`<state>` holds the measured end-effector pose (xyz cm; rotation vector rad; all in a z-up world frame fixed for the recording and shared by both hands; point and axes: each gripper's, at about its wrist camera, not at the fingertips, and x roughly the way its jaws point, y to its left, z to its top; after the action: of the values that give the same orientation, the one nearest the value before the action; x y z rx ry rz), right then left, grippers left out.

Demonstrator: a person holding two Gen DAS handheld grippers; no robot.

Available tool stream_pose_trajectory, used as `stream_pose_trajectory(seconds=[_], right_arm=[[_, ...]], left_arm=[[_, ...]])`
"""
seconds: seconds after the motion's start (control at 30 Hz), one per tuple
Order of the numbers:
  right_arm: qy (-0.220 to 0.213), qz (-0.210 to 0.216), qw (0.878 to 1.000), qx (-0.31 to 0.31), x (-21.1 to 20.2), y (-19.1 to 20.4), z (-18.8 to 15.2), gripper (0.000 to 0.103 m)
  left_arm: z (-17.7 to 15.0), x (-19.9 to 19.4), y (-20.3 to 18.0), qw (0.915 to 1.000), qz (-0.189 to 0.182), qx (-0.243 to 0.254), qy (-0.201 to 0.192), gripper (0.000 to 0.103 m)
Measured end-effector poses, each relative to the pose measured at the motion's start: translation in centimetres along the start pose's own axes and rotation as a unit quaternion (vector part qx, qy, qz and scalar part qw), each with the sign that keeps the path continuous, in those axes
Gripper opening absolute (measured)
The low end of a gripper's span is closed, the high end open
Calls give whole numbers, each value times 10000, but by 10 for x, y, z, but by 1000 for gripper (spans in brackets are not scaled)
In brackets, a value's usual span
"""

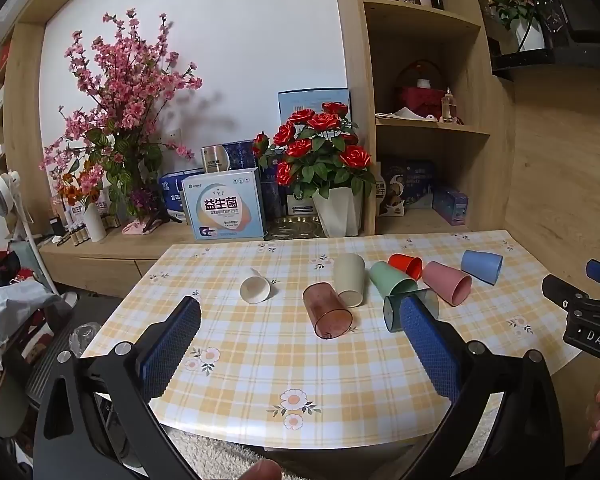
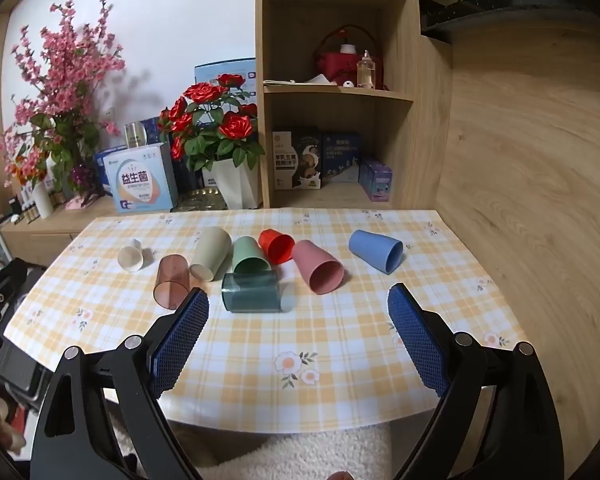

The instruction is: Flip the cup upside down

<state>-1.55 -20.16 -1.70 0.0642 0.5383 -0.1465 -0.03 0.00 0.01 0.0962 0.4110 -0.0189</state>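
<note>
Both grippers hover above the near edge of the tabletop [image 2: 260, 344], aimed forward and slightly down at a row of cups lying on their sides. The left gripper [image 1: 300, 320] has its blue-padded fingers [image 1: 172, 344] spread wide with nothing between them; in its view the clear pink cup [image 1: 327, 311] lies just ahead between the pads, mouth toward the camera, with the beige cup [image 1: 350, 278] touching it behind. The right gripper [image 2: 298, 308] is likewise wide open and empty — its fingers [image 2: 416, 340] frame the dark teal clear cup [image 2: 251, 292], which lies crosswise just ahead of them. Behind that cup sit the green cup [image 2: 249, 256], the red cup [image 2: 276, 245] and the pink cup [image 2: 318, 266], close together, while the blue cup [image 2: 376, 250] lies apart to the right and a small white cup [image 2: 131, 258] apart to the left. In the left wrist view the right gripper's black frame shows at the right edge — near the tabletop's corner.
</note>
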Motion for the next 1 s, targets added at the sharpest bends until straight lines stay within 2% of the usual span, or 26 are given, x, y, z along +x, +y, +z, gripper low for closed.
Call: stream_pose_trajectory(seconds=[1.0], right_arm=[[40,9,10000,27,1,0,-1,88]], left_arm=[[-1,0,0,10000,-9,-17,46,98]])
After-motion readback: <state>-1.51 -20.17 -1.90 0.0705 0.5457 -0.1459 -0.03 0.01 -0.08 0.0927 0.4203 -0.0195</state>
